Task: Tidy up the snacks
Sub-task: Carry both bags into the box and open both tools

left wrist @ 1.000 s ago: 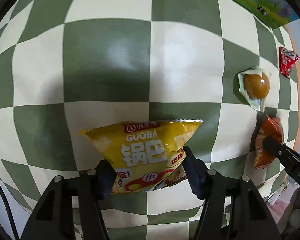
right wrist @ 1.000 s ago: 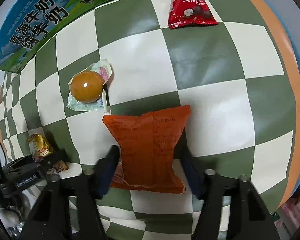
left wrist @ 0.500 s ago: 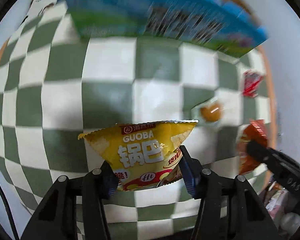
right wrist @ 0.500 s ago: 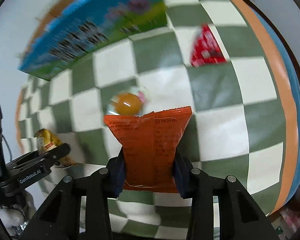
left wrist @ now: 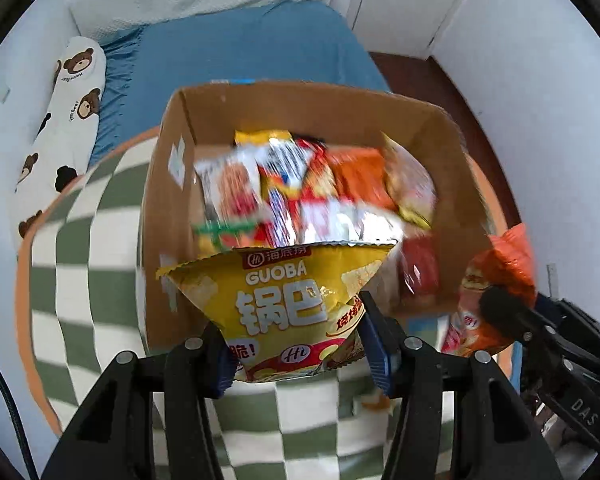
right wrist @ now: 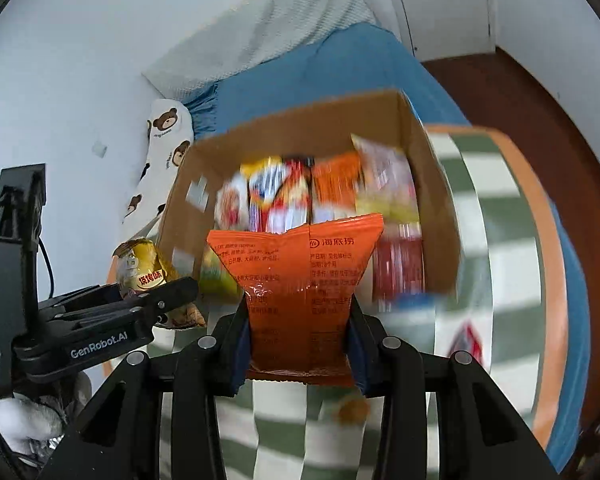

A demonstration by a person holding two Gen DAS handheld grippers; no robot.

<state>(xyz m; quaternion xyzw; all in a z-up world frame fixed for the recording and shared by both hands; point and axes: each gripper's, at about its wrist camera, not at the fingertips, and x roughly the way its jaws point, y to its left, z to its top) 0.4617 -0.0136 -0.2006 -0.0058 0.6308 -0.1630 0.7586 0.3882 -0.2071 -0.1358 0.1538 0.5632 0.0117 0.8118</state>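
Observation:
My left gripper is shut on a yellow GUOBA snack bag and holds it in the air just before an open cardboard box full of several snack packets. My right gripper is shut on an orange snack bag, also raised in front of the same box. The orange bag shows at the right of the left wrist view. The yellow bag shows at the left of the right wrist view.
The box stands on a green and white checked tablecloth with an orange edge. A red triangular packet and a round packed snack lie on the cloth. Behind are a blue bed and a bear-print pillow.
Both grippers have lifted their bags off the cloth and tilted up. The view has swung from the tabletop to the open snack box and the bed behind it.

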